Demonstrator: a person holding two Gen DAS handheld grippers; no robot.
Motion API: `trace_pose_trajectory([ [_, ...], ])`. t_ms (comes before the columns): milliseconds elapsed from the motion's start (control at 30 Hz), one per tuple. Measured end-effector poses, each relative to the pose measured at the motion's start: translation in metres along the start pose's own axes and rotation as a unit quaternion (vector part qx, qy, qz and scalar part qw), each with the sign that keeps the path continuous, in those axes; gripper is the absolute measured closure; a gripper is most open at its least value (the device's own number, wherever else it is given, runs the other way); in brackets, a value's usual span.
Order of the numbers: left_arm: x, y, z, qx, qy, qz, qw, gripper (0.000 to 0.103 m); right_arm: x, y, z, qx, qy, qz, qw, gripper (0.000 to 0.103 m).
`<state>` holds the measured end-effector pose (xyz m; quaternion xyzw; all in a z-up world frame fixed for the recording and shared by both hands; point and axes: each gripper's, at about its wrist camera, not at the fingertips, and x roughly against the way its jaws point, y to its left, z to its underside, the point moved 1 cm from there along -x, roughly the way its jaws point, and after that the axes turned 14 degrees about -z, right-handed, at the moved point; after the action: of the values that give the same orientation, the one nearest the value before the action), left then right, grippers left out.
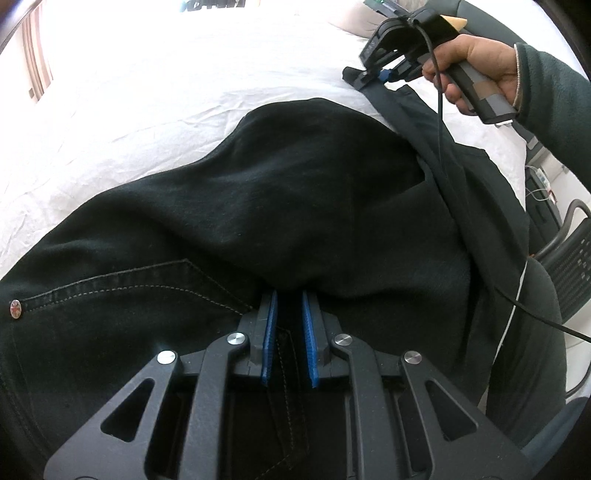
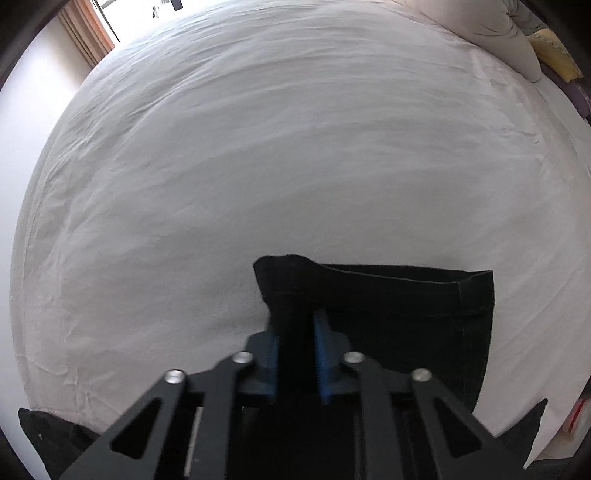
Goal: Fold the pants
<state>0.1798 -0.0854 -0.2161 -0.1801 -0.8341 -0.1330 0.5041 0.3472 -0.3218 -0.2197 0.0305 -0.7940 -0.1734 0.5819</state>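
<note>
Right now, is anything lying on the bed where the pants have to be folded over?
Nothing visible is in the way. The white sheet beyond the black pants looks bare. Pillows sit only at the far edge. Both the left hand-held gripper and right hand-held gripper already pinch the pants.

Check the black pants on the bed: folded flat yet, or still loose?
Still loose. The black pants lie bunched and humped on the white sheet, the left tongs pinching the waist end, the right tongs pinching a leg hem.

Black pants (image 1: pixel 280 206) on white-sheeted bed (image 1: pixel 177 85), pillow (image 2: pixel 495 33) beyond.
</note>
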Motion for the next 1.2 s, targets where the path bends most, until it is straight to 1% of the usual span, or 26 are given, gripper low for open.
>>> trace_pose_trajectory([
  [100,0.0,-0.003,0.0,-0.005,-0.001,-0.007,1.0,0.09,0.021,-0.009,0.007,-0.005,-0.032,-0.024,0.999,0.094],
  [233,0.0,-0.006,0.0,-0.009,-0.001,-0.014,0.9999,0.09,0.071,-0.031,0.032,-0.019,-0.103,-0.069,0.992,0.094],
  [300,0.0,-0.008,0.0,-0.009,0.0,-0.017,0.9998,0.09,0.09,-0.043,0.046,-0.023,-0.131,-0.072,0.989,0.094],
  [400,0.0,-0.012,0.0,-0.011,0.0,-0.024,0.9997,0.09,0.122,-0.066,0.077,-0.051,-0.175,-0.091,0.979,0.094],
  [467,0.0,-0.014,-0.001,-0.013,0.002,-0.029,0.9995,0.09,0.144,-0.086,0.101,-0.075,-0.203,-0.104,0.971,0.095],
  [500,0.0,-0.015,-0.001,-0.012,0.003,-0.032,0.9994,0.09,0.155,-0.096,0.115,-0.088,-0.221,-0.112,0.965,0.095],
  [567,-0.001,-0.017,-0.001,-0.011,0.003,-0.036,0.9993,0.09,0.171,-0.11,0.137,-0.102,-0.243,-0.118,0.957,0.095],
  [733,0.0,-0.021,0.0,-0.009,0.001,-0.045,0.9989,0.09,0.206,-0.147,0.196,-0.142,-0.296,-0.113,0.938,0.095],
  [800,-0.001,-0.021,-0.001,-0.003,0.007,-0.046,0.9989,0.09,0.215,-0.156,0.206,-0.166,-0.312,-0.115,0.928,0.095],
  [867,-0.001,-0.021,-0.003,0.005,0.013,-0.046,0.9989,0.089,0.221,-0.175,0.225,-0.19,-0.324,-0.117,0.919,0.095],
  [967,-0.001,-0.019,-0.005,0.025,0.021,-0.046,0.9984,0.089,0.221,-0.19,0.25,-0.21,-0.328,-0.111,0.914,0.096],
  [1100,-0.002,-0.017,-0.006,0.044,0.025,-0.047,0.9976,0.089,0.211,-0.212,0.283,-0.251,-0.332,-0.116,0.902,0.096],
  [1200,-0.003,-0.016,-0.005,0.05,0.024,-0.048,0.9973,0.089,0.207,-0.22,0.301,-0.267,-0.329,-0.121,0.898,0.096],
])
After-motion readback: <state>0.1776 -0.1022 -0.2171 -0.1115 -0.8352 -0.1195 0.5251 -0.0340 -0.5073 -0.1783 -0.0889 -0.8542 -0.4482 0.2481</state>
